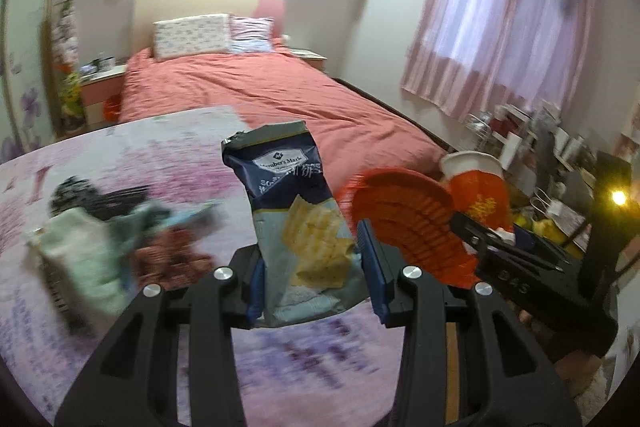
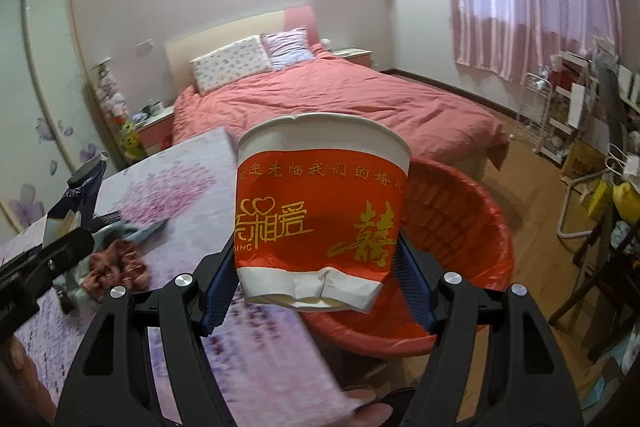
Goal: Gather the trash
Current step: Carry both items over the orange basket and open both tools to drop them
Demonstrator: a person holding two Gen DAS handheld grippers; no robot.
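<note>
My left gripper (image 1: 316,283) is shut on a dark blue and pale cracker bag (image 1: 298,219), held upright above the floral-cloth table (image 1: 120,155). My right gripper (image 2: 316,287) is shut on a red and white paper cup (image 2: 320,211), upright, over the table's right edge. Just behind and right of the cup stands a red bin (image 2: 460,235) with a red liner; in the left wrist view the red bin (image 1: 408,219) shows to the right, with the cup (image 1: 476,183) beyond it. More wrappers (image 1: 120,243) lie on the table at left, blurred.
A bed with a salmon cover (image 2: 340,99) fills the room behind the table. Cluttered shelves and a wire rack (image 2: 560,115) line the right wall under pink curtains. A chair frame (image 2: 600,267) stands right of the bin on the wooden floor.
</note>
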